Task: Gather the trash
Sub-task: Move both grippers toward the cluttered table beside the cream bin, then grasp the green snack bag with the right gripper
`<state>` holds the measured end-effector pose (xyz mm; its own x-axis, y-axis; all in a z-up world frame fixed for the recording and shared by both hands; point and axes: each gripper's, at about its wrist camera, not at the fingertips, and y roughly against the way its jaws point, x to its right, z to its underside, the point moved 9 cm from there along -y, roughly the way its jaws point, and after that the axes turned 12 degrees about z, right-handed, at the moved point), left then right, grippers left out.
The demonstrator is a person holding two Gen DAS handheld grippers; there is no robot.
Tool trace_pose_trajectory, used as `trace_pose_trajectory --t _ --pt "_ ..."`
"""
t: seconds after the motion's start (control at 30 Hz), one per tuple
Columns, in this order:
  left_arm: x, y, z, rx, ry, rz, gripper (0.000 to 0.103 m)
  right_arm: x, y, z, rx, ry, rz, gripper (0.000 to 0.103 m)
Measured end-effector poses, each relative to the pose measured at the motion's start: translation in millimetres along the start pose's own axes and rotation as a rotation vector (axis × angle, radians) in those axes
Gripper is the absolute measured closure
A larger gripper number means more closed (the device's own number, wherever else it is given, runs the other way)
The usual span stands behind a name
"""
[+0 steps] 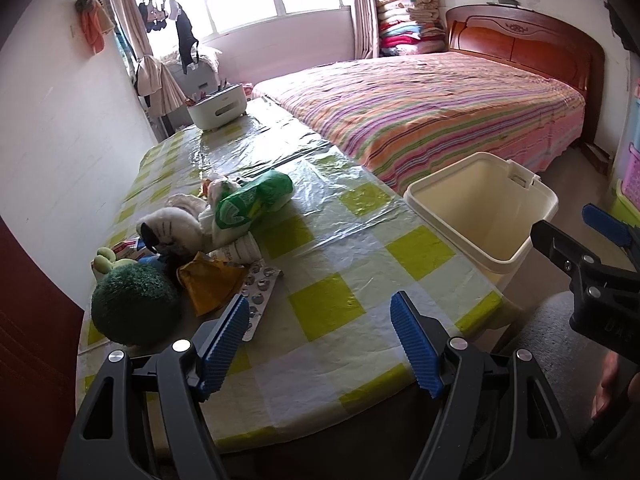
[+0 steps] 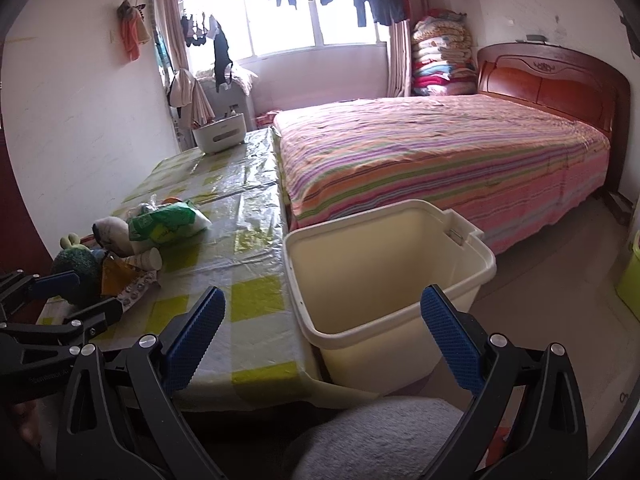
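A pile of trash and toys lies on the table's near left. It holds a green-and-white plastic bag (image 1: 250, 200), a crumpled orange wrapper (image 1: 210, 280), a silver pill blister pack (image 1: 260, 292) and a white paper cup (image 1: 240, 249). A cream bin (image 1: 480, 216) stands empty beside the table's right edge; it also shows in the right wrist view (image 2: 384, 276). My left gripper (image 1: 320, 344) is open and empty above the table's near edge, just right of the blister pack. My right gripper (image 2: 320, 332) is open and empty over the bin's near rim.
A green plush ball (image 1: 134, 306), a white plush toy (image 1: 172, 228) and a small green toy (image 1: 105, 259) sit in the pile. A white box (image 1: 216, 110) stands at the table's far end. A striped bed (image 1: 432, 108) fills the right. A wall runs along the left.
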<state>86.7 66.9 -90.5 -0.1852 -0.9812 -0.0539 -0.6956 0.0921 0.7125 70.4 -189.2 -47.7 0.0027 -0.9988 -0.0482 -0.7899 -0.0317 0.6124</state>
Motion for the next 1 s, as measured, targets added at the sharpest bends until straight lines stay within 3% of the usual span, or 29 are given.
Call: trace_pose_trajectory --t 0.63,1.0 --pt "-51.9 5.1 18.9 -0.002 0.119 -0.083 0.032 -61.3 -12.5 -7.2 -0.012 0.094 -0.11 0.006" --pt "-68.0 5.5 28.0 -0.011 0.161 -0.112 0.032 -69.6 -16.2 -5.7 -0.016 0.12 -0.126 0.006"
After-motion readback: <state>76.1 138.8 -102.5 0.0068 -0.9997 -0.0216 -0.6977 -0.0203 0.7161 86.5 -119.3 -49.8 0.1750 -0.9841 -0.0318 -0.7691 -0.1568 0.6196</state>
